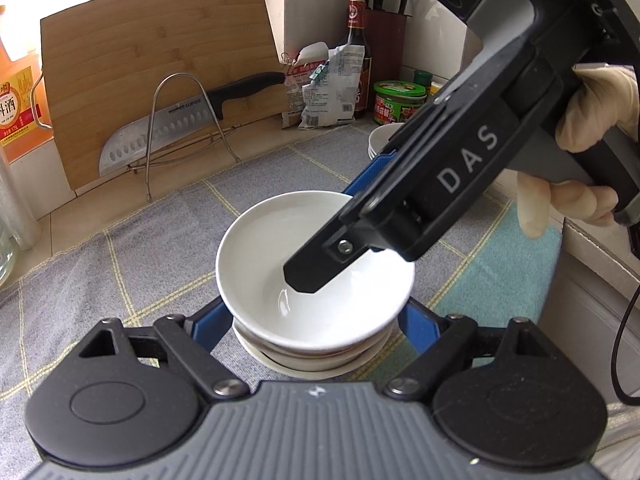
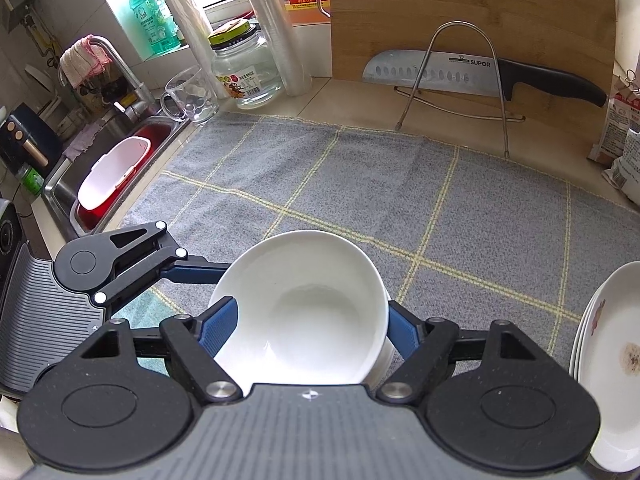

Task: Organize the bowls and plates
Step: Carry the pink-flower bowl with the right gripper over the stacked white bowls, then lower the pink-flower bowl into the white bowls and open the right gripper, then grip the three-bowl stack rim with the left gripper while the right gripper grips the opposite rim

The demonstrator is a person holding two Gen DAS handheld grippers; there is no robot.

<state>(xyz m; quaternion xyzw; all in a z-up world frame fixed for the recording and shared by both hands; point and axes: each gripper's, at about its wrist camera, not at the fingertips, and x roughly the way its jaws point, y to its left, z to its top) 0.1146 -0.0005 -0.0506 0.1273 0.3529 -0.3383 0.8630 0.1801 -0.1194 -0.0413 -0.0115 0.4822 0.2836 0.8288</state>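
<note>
Bowls (image 1: 316, 344) sit stacked at the centre of the left wrist view on one grey checked cloth (image 2: 360, 184). I count one plain white top bowl (image 1: 260, 248) and at least two more rims under it.

My left gripper (image 1: 314, 322) has its two blue fingers (image 1: 210, 322) spread to either side of the stack, below the top bowl's rim; I cannot tell whether they press on it.

My right gripper (image 2: 310, 332) comes in from the upper right, held by one gloved hand (image 1: 592, 120). One finger reaches inside the top bowl and the other sits outside its far rim; whether the pads pinch the wall I cannot tell.

Plates (image 2: 612, 360), at least two, are stacked at the right edge of the right wrist view. One knife (image 2: 440, 74) rests before one cutting board (image 2: 480, 8) at the upper right.
</note>
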